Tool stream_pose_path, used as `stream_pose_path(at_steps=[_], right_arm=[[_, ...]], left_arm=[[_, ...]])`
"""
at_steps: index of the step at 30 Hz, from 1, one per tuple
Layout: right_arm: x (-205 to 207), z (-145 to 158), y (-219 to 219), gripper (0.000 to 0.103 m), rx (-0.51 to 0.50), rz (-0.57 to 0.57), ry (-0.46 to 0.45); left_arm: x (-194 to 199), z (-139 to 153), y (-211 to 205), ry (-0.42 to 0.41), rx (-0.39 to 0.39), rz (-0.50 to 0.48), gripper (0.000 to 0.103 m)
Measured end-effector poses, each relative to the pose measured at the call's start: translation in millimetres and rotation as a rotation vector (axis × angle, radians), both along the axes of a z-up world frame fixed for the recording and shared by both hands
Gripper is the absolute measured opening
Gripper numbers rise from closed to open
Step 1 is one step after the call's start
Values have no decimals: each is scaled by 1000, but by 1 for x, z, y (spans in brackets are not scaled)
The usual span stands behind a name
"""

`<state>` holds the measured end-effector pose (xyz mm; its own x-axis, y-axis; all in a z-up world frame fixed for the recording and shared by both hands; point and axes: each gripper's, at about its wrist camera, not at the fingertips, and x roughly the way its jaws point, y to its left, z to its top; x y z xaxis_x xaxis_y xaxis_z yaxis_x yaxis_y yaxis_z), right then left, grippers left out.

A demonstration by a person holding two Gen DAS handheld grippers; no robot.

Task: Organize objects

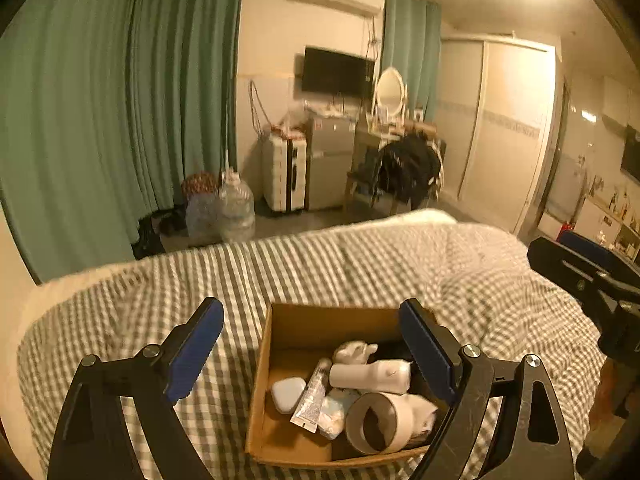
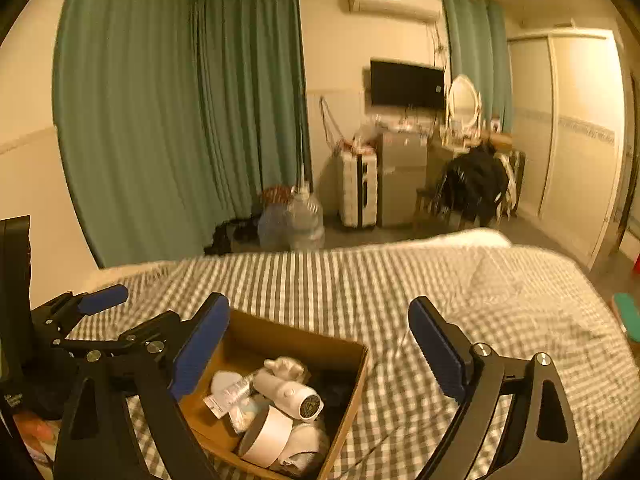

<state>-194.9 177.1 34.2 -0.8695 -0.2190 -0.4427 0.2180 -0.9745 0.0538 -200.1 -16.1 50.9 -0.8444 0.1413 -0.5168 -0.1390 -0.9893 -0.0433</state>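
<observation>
Both tools stand wide with nothing between their pads — the left tool (image 1: 310, 354) above the cardboard box (image 1: 260, 412), the right tool (image 2: 316, 354) just to its right. The box rests on the checked bed (image 2: 460, 288); inside, the white bottle (image 1: 370, 376) lies flat, long axis crosswise, nearer the left tool — the paper roll (image 1: 380, 422) opens toward it.

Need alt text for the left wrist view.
Open left gripper hovers over a cardboard box of small toiletries on a checked bed. The right gripper shows at the right edge; green curtains hang behind.
</observation>
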Motion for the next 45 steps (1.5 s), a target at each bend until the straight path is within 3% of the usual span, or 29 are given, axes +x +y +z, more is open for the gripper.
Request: stream_pose_path(at_steps=[2,6,13,20,29,33,45], right_arm=[[15,18,1,95,2,-1,35],[52,52,-3,96,19,-7,120],[95,71,4,102,6,-10,197],[113,47,12,102,-9,-15,187],[118,-30,1,102,113,-7,130],[121,-64,5,102,149,-43,121],[124,-65,21,102,94,-73,118]], left_arm=[[18,19,2,45,-21,19,101],[47,45,5,98,-26,46,102],[95,65,-1,193,9,56,103],[123,43,-4,215,15,92,103],[122,-31,2,150,-59,212,103],[128,-54,9,127,-97,206,103],[139,-54,8,122,-90,211,103]])
